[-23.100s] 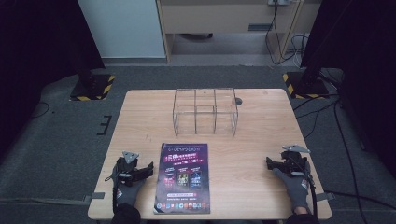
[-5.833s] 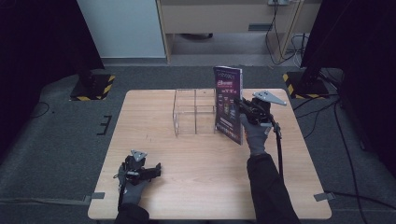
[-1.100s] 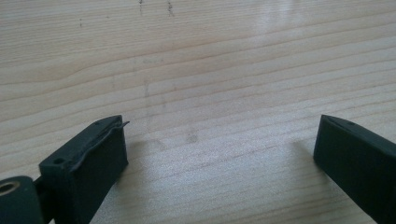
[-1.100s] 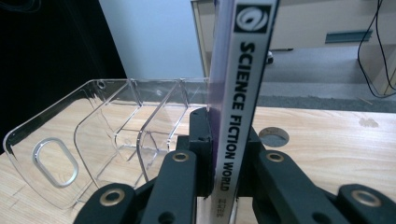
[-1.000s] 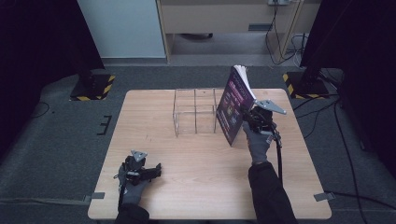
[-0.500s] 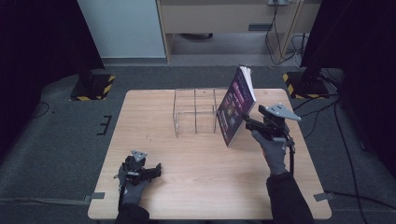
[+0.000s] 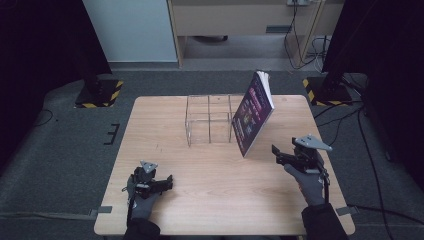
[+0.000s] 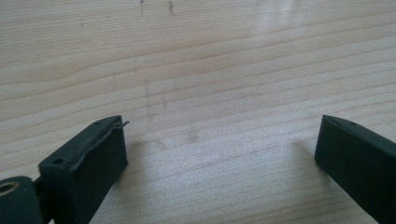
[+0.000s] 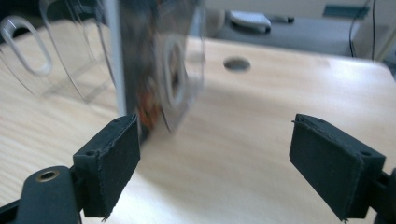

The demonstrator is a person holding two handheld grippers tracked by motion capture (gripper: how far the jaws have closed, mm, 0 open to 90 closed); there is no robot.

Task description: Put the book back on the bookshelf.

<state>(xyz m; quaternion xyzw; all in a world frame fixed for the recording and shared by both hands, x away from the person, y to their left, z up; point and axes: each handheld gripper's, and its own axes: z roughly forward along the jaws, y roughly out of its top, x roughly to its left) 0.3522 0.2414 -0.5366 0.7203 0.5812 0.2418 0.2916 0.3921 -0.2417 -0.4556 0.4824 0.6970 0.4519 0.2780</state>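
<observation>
book point(image 7: 253, 114) standing tilted against the right end of the clear rack point(image 7: 209, 119) at mid table point(image 7: 150, 130), bare wood on every near side, right gripper point(image 7: 276, 154) just right of the book, low, jaws just opened wide, nothing between them, left gripper point(image 7: 167, 181) resting near the front left edge, jaws wide, empty

print on magazine point(image 7: 252, 114) cover too small to read

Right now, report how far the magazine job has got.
Done: the magazine is up off the table, leaning tilted against the clear rack. In hand: nothing; the right gripper, its jaws just opened, is clear of it. Left: the magazine isn't inside a compartment.
</observation>
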